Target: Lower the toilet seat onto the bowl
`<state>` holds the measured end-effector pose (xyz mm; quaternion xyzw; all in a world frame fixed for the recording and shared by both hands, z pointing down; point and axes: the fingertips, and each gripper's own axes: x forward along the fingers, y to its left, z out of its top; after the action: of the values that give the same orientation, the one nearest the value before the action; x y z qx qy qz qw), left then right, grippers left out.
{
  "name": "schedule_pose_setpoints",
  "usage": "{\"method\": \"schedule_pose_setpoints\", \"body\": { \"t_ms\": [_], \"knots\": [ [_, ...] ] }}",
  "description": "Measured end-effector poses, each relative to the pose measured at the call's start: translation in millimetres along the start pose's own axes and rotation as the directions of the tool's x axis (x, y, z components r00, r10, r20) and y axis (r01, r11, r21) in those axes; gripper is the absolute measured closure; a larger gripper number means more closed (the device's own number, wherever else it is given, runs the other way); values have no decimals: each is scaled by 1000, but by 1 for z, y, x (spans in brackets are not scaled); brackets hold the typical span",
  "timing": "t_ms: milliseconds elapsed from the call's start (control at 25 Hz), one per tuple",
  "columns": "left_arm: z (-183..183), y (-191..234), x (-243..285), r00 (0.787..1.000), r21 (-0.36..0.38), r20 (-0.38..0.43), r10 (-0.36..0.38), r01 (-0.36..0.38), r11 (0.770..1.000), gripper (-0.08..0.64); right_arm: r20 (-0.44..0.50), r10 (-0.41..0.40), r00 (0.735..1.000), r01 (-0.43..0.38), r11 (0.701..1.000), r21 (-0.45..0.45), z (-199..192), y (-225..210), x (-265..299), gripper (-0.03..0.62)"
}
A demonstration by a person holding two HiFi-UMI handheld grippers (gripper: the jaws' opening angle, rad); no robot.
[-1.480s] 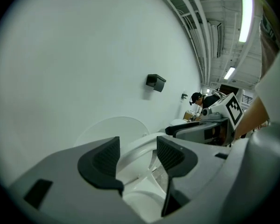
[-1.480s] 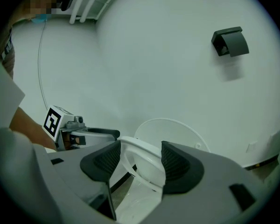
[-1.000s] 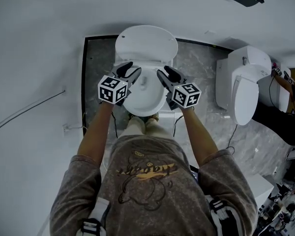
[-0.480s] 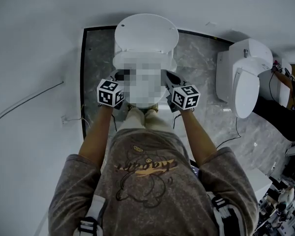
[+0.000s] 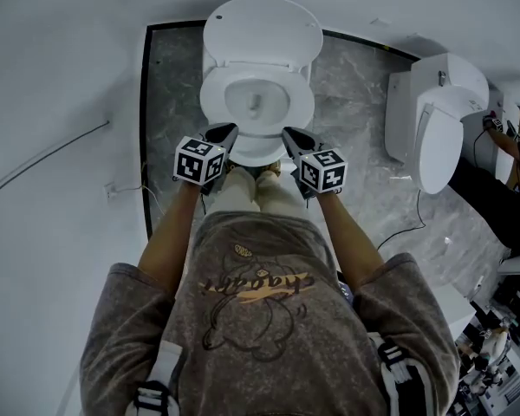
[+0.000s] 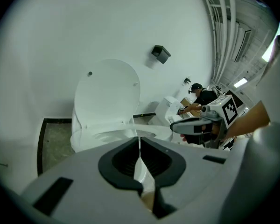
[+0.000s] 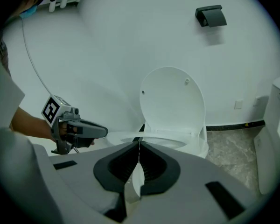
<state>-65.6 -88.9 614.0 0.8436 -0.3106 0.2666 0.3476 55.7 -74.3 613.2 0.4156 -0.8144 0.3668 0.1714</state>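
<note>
Head view: shirt script (image 5: 256, 284) unreadable; left tool (image 5: 228, 131), right tool (image 5: 288, 133) bear square markers (image 5: 198, 161).

We saw even, cool, diffuse light in all views, weak shadows. Wall (image 5: 61, 76) read flat grey; toilet seat (image 5: 213, 102) was brightest, not clipped. Ceiling light (image 6: 241, 82) flared slightly. Both gripper views had heavy fisheye, black vignetted corners, soft near foreground. Head view was sharp.
</note>
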Motion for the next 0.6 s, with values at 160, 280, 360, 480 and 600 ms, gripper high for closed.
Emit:
{"method": "schedule_pose_setpoints", "body": {
  "t_ms": [160, 280, 360, 480, 600],
  "knots": [
    [-39, -1, 7, 997, -27, -78, -7, 4, 1000, 549, -94, 10, 996, -12, 1000, -15, -34, 16, 24, 563],
    [-66, 0, 22, 990, -55, -138, -11, 3, 998, 549, -152, 1, 988, -2, 1000, -5, -62, 19, 40, 563],
    [-82, 1, 35, 985, -71, -172, -15, 2, 997, 549, -182, -8, 983, 7, 1000, -4, -80, 18, 45, 563],
    [-108, 4, 50, 975, -83, -221, -16, -3, 997, 551, -242, -9, 970, 5, 1000, -16, -108, 16, 51, 563],
    [-134, 7, 60, 970, -122, -243, -14, -17, 992, 549, -289, -4, 957, 4, 1000, 0, -136, 9, 57, 563]
  ]
}}
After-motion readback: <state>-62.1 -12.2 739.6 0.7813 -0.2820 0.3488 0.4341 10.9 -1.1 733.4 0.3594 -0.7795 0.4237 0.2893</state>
